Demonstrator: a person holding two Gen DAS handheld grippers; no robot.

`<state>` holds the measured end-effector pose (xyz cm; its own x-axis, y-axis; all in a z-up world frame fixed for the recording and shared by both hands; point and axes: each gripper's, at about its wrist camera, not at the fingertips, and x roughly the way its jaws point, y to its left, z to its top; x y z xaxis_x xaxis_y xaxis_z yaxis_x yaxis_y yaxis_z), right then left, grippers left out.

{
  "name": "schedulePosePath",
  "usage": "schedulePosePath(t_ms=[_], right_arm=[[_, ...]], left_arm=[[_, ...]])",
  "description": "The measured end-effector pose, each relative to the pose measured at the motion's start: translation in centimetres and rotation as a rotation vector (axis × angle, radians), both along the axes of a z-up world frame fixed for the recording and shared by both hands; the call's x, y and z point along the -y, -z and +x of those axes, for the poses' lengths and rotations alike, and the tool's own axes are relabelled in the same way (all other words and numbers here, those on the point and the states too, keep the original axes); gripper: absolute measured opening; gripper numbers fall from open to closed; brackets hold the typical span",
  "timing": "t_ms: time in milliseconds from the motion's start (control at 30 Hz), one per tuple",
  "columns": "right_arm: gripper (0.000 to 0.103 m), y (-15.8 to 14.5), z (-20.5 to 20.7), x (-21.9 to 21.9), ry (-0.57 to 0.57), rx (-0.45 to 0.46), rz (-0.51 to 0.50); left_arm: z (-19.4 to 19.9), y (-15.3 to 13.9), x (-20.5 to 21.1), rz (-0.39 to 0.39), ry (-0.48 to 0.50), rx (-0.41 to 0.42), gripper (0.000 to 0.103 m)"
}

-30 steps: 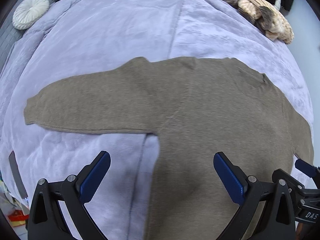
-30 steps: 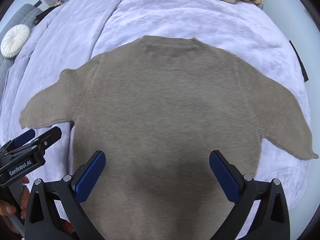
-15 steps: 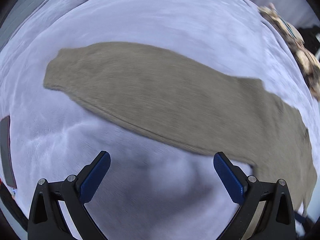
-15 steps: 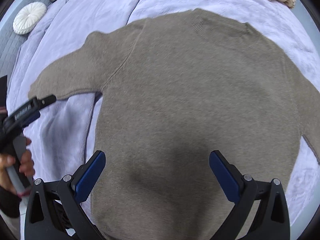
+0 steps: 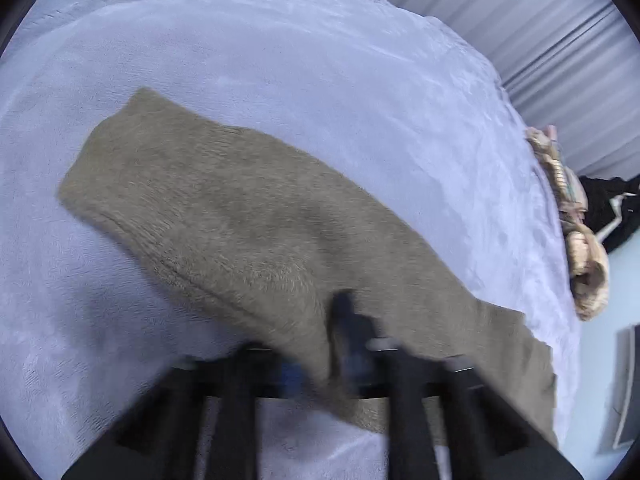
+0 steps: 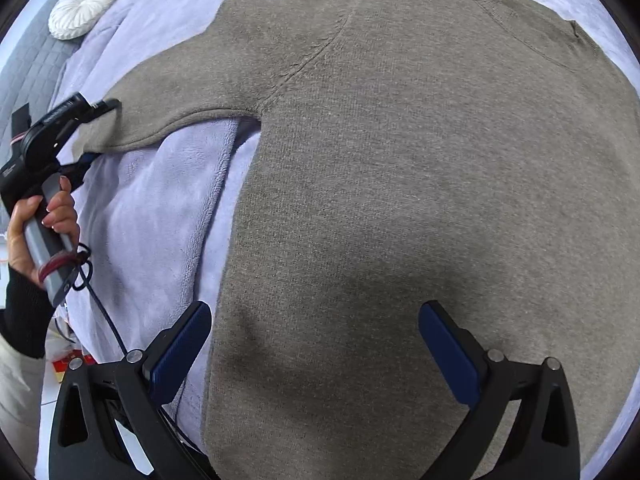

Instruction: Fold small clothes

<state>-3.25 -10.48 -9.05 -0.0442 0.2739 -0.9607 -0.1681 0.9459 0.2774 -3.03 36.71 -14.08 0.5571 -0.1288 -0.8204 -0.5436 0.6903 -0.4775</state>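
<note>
Sweater (image 6: 400, 200): taupe knit, flat on the lavender bed blanket (image 6: 160, 208), filling frame centre.
Right gripper (image 6: 316, 360): fingers spread wide over the hem, bottom.
Left gripper (image 6: 90, 130): mid-left, fingers pinching the sleeve cuff (image 6: 96, 136).

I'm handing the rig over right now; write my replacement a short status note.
Left gripper: at the cuff end of the left sleeve; its own view is blurred, so whether it has closed on the sleeve is unclear.
Right gripper: open, holding nothing, over the lower body of the taupe knit sweater.
The sweater lies flat on the lavender fleece blanket.
Done: sweater spread out. No fold shows yet.
Left: probably fold both sleeves in, then the body.
</note>
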Motion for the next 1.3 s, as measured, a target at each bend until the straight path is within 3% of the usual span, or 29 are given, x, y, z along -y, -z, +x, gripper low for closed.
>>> schedulePosePath(t_ms=[200,333,500,667,800,867,967,1133,1200,1300], right_arm=[[0.103,0.0,-0.2,2.6,0.079,0.046,0.098],[0.103,-0.9,-0.1,5.5,0.155,0.104,0.156],[0.103,-2.5,-0.2,11.5,0.298,0.198,0.203],[0.103,-2.2,-1.4,18.1,0.46,0.226,0.179],[0.103,-0.8,-2.7,23.0,0.573,0.183,0.148],[0.103,-0.3,-3.3,24.5,0.606,0.168,0.146],[0.103,-0.7,-3.4,26.2,0.617,0.172,0.144],[0.103,-2.3,-2.0,26.0,0.562,0.228,0.127],[0.103,-3.1,-0.4,23.8,0.497,0.276,0.116],[0.103,-4.3,2.4,20.6,0.342,0.361,0.071]], left_arm=[[0.6,-5.8,3.6,0.066,0.147,0.164,0.006],[4.0,-11.1,11.3,0.09,0.357,0.297,0.006],[7.5,-14.6,23.2,0.018,0.619,0.404,0.006],[10.2,-12.4,35.3,-0.012,0.836,0.334,0.006],[9.8,-8.2,42.1,0.123,0.946,0.194,0.006],[8.5,-5.9,43.0,0.173,0.977,0.127,0.011],[7.4,-4.5,43.0,0.231,0.962,0.066,0.058],[5.3,-7.5,39.2,0.293,0.927,0.134,0.064],[5.7,-8.7,36.3,0.336,0.851,0.147,0.089],[6.3,-9.2,31.1,0.406,0.709,0.113,0.089]])
